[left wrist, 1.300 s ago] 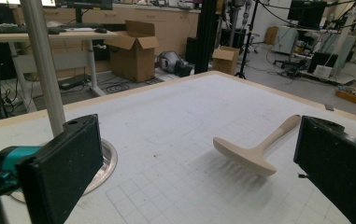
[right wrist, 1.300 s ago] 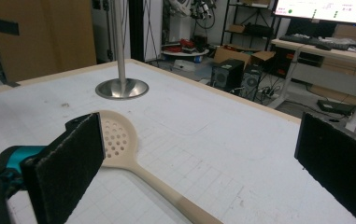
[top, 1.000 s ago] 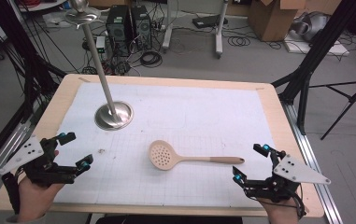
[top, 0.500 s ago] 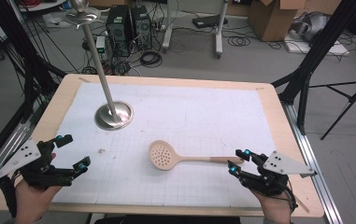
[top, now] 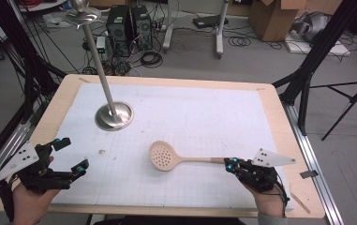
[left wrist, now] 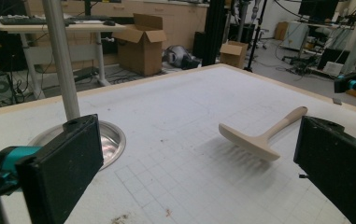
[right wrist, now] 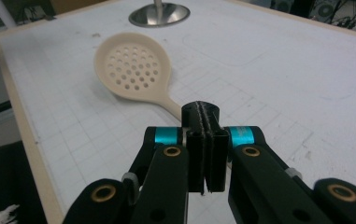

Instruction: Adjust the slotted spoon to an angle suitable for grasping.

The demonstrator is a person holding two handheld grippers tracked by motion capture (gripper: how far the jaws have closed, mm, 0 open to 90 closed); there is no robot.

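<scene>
A beige slotted spoon lies on the white gridded mat, head left and handle pointing right; it also shows in the left gripper view and the right gripper view. My right gripper sits low over the handle's end. Its jaws have just been closing and now stand pressed together, with the handle running in under their tips. My left gripper hovers at the mat's front left, jaws wide apart with nothing between them. A steel stand with a tall pole rises at the back left.
The wooden table's rim frames the mat. The stand's round base lies just beyond my left gripper's left jaw. Black frame legs, tripods, cables and cardboard boxes crowd the floor behind the table.
My right gripper has come down and leftward onto the end of the spoon's handle, and its jaws have gone from wide apart to closed. The left gripper has hardly moved.
</scene>
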